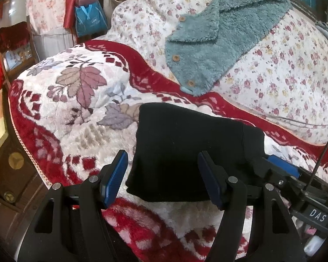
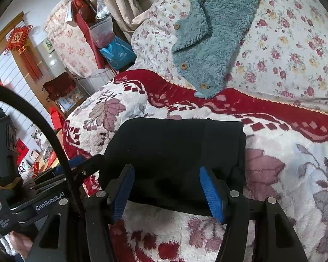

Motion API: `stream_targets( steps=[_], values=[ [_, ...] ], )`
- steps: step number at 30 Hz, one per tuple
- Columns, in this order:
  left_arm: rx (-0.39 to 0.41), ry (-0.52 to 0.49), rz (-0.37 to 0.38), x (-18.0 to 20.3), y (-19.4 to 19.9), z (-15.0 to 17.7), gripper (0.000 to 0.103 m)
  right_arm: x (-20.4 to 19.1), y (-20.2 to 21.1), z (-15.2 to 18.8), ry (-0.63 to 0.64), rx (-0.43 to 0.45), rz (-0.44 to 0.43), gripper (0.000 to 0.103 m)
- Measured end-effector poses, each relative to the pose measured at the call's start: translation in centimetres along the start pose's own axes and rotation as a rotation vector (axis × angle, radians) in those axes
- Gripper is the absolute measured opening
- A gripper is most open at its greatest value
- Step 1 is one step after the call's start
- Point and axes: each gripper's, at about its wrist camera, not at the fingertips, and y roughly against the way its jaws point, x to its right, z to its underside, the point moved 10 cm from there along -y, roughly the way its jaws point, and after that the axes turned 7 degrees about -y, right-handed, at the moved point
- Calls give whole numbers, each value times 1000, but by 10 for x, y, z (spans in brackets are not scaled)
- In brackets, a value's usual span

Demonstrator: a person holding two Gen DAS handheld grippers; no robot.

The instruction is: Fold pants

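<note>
The black pants (image 1: 185,152) lie folded into a compact block on the bed, resting on the red and white blanket (image 1: 72,100) with its leaf pattern. From the right wrist view the pants (image 2: 175,157) show as a thick rectangle with neat edges, its far edge near the blanket's red border.

The left hand-held gripper (image 1: 164,179) hangs over the near left part of the pants with its jaws apart; its blue pads (image 1: 114,179) hold nothing, one over the blanket and the other over the cloth. The right hand-held gripper (image 2: 167,193) hangs over the near edge of the pants, its jaws also apart and empty, with black cloth showing between the pads (image 2: 211,194). Whether either gripper's tips touch the cloth cannot be told. Each gripper shows at the edge of the other's view, just beside the pants.

Beyond the blanket lies a floral quilt (image 1: 273,69), and on it a teal fleece jacket (image 1: 218,39) with wooden buttons, its lower corner reaching the blanket's red border. A blue bag (image 1: 89,19) hangs at the far end of the bed.
</note>
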Motion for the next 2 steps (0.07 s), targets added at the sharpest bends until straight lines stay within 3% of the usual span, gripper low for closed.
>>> stream_targets(
  steps=[2],
  values=[
    [-6, 4, 5, 3, 3, -1, 67, 3, 6, -1, -3, 13, 2, 60]
  ],
)
